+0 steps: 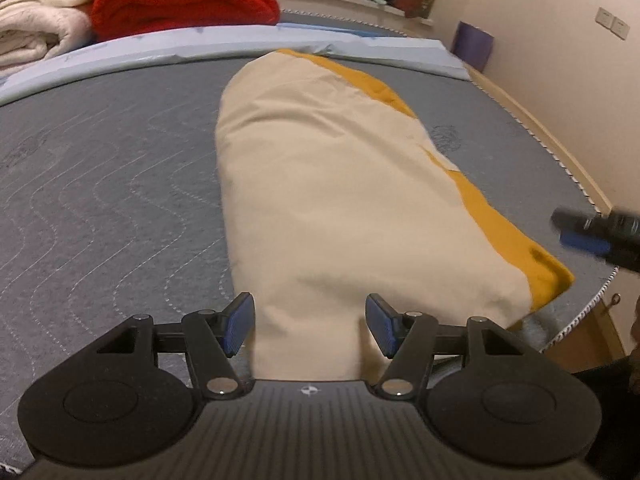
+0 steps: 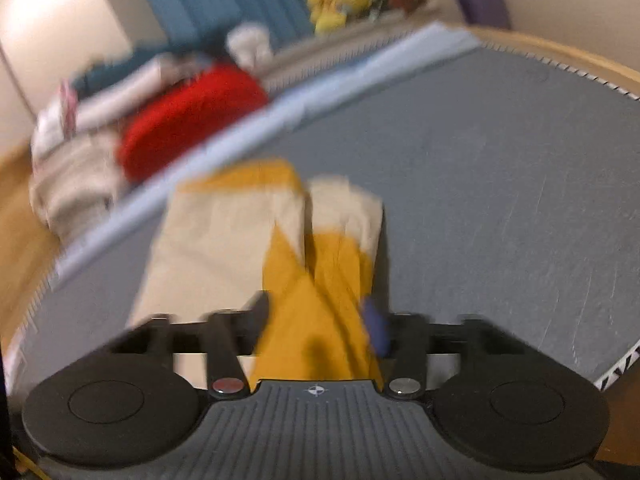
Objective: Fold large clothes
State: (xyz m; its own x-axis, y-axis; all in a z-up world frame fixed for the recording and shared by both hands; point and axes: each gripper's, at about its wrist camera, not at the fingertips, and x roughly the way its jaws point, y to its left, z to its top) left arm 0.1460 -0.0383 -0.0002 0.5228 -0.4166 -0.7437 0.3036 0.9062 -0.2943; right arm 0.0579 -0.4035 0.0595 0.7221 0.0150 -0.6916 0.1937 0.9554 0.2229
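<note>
Lying on grey mattress (image 1: 100, 184): folded garment (image 1: 340, 200); left tool (image 1: 310, 326) wide; right tool (image 2: 322, 320) unclear.

Garment (image 1: 328, 184): large, cream outer face with mustard-yellow inner side, folded lengthwise into a long strip on the grey mattress (image 1: 100, 184). Runs from the near edge toward the far side. Yellow layer shows along its right edge and at the near right corner. In the blurred right wrist view, the near yellow end looks bunched and lifted.
</note>
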